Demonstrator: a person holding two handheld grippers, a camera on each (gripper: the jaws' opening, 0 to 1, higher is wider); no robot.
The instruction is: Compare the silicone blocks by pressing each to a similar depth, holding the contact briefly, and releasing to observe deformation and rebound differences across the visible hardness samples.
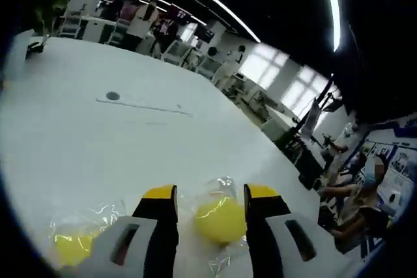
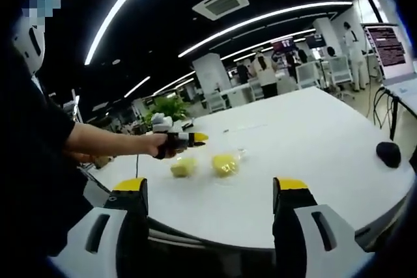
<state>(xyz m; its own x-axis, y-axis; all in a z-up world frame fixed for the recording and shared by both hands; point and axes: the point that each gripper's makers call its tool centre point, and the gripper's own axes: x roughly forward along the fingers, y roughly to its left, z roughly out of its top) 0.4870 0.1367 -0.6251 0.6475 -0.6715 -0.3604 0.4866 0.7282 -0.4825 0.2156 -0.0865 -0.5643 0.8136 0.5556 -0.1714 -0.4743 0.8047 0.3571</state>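
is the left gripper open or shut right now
Open. In the left gripper view the left gripper has its yellow-tipped jaws standing apart on either side of a yellow block in clear wrap, with gaps visible on both sides.

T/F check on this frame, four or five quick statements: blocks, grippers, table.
1. Two yellow silicone blocks lie on the white table. True: one and another, both in clear wrap.
2. The left gripper is clamped shut on a block. False: its jaws stand apart, a yellow block between them.
3. The right gripper is pressing a block. False: it hangs open, back from the table edge, well away from both.
4. A dark rounded object sits near the table's edge. True.
5. The blocks are red. False: yellow.
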